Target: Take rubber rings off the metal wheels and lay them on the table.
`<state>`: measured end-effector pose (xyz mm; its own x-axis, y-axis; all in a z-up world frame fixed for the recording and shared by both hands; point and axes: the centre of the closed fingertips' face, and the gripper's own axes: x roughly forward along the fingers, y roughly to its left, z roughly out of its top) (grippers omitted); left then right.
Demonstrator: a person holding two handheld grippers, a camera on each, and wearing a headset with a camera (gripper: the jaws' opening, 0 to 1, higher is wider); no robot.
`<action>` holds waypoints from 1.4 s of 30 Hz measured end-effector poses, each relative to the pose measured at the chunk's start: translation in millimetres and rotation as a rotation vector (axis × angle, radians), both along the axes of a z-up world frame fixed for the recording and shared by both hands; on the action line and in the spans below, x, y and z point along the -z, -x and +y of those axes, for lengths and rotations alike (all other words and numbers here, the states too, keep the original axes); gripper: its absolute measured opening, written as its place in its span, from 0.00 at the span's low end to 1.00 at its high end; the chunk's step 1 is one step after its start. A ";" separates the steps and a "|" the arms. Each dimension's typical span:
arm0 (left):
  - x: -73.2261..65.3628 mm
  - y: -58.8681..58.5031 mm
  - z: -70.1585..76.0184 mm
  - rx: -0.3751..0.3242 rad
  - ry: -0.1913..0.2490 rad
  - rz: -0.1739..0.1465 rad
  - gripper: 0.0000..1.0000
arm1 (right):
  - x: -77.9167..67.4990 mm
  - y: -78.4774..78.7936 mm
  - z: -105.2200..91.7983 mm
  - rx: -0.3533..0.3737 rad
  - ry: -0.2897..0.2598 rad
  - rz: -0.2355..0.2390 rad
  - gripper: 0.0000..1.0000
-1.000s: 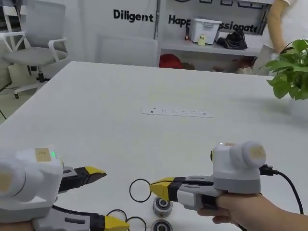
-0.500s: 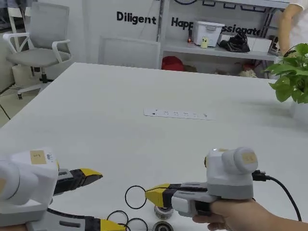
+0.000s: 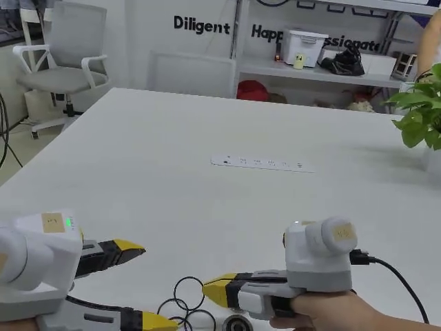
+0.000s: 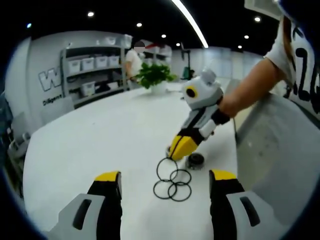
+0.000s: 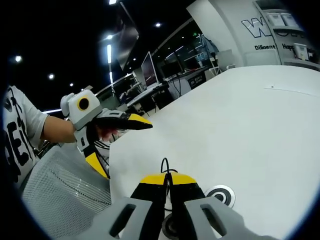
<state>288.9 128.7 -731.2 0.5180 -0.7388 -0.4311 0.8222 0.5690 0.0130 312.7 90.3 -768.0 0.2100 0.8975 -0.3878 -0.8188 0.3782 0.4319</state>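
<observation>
Behind, "Diligent" lettering (image 3: 201,25) marks wall (image 3: 138,48); right gripper (image 3: 207,289) pinches ring (image 3: 183,292).

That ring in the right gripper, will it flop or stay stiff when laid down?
Probably light and bendy: the ring is a thin loop in the right gripper's shut jaws. Likely lies flat, not rolling, like the rings on the table.

Bright ceiling lights (image 4: 190,20); fisheye edges bend and seem slightly soft.
</observation>
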 end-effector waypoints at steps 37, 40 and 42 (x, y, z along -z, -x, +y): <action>5.1 0.0 -2.4 0.014 -0.015 0.016 0.71 | 4.3 -5.1 -10.4 0.021 0.068 -0.062 0.19; 3.8 -0.3 -4.1 0.016 -0.013 0.018 0.70 | -1.5 -5.9 -11.1 0.021 0.048 -0.074 0.21; 2.8 -0.7 -4.9 0.018 -0.015 0.014 0.70 | -4.6 -5.9 -11.5 0.019 0.045 -0.084 0.23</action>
